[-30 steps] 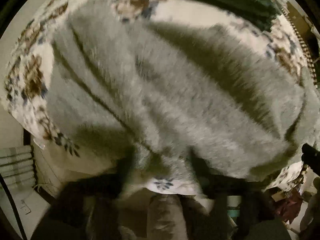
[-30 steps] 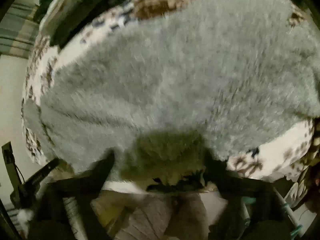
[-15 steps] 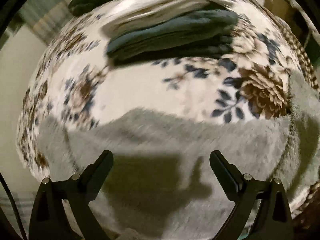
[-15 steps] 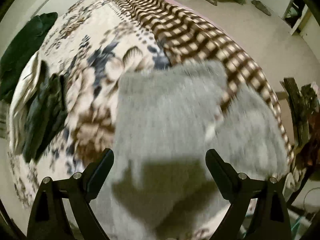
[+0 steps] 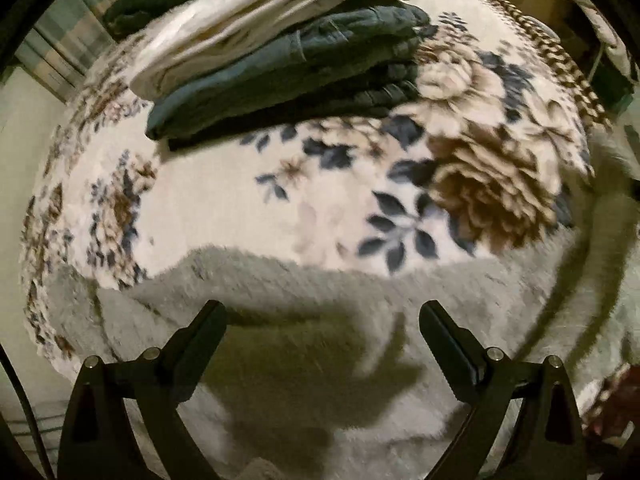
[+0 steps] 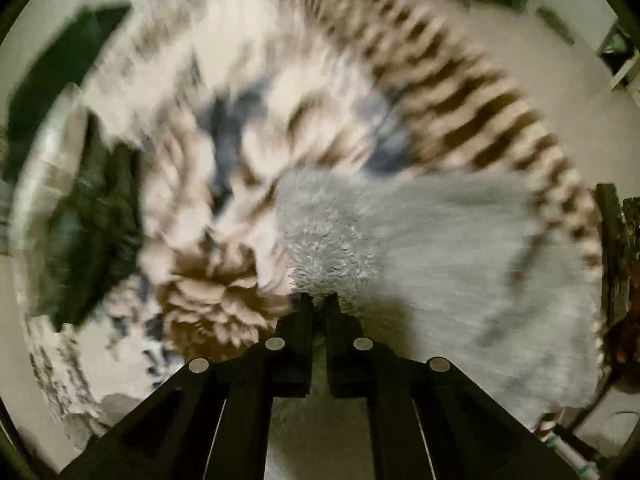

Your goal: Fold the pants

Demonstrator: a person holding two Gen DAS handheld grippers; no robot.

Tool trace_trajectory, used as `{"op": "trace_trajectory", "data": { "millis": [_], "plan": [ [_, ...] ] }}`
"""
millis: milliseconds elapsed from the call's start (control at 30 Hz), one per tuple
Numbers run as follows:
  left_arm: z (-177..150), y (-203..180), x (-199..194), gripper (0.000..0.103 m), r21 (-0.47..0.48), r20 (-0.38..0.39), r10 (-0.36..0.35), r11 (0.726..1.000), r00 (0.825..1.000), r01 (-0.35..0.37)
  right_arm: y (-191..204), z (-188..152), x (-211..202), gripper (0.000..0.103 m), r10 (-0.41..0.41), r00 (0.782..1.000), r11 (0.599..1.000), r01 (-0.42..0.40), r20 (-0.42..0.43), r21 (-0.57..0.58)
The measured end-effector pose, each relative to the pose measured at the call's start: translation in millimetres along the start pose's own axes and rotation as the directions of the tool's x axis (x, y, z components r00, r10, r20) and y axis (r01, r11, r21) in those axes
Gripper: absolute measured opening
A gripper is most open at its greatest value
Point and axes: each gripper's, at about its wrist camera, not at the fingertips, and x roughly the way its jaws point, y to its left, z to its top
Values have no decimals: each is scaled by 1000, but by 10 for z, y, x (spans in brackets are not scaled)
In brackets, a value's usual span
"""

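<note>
The grey fleece pants (image 5: 304,320) lie folded on the flowered blanket (image 5: 248,208). My left gripper (image 5: 322,312) is open and empty, its fingers spread just above the pants' near part. In the right wrist view, my right gripper (image 6: 319,299) has its jaws nearly together, pinching the fuzzy edge of the grey pants (image 6: 420,240). This view is smeared by motion.
A stack of folded clothes, dark jeans (image 5: 288,68) under a cream garment (image 5: 256,12), sits at the far side of the bed and shows dark in the right wrist view (image 6: 84,232). A brown checked blanket border (image 6: 480,112) runs along the bed edge, with floor (image 6: 568,80) beyond.
Both grippers let go of the pants a second ago and opened. Since half a second ago the right gripper has closed on the pants' edge; the left has stayed open, drifting slightly.
</note>
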Motion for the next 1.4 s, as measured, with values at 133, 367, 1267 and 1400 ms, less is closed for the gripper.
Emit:
{"op": "trace_trajectory", "data": {
  "millis": [133,367,1267,1400],
  "plan": [
    [-174,-165,-76,99,27,3,-17,999,1000,17,-854,-351,-741,5,-82,988,986,62,128,152],
    [-477,-476,-56,99,77,-24,-38,996,999,40,-2017,-1199,-211,25,-6,979,931,80,-204,356],
    [-618,3253,518,72,-449,-154,6,890,988,-76,2210,-3495,918,75,41,808,996,-76,-588,-36],
    [-954,3518,554,13,-522,-88,-111,851,990,49,2348,-3619,954,75,8,821,999,-33,-571,-33]
  ]
}}
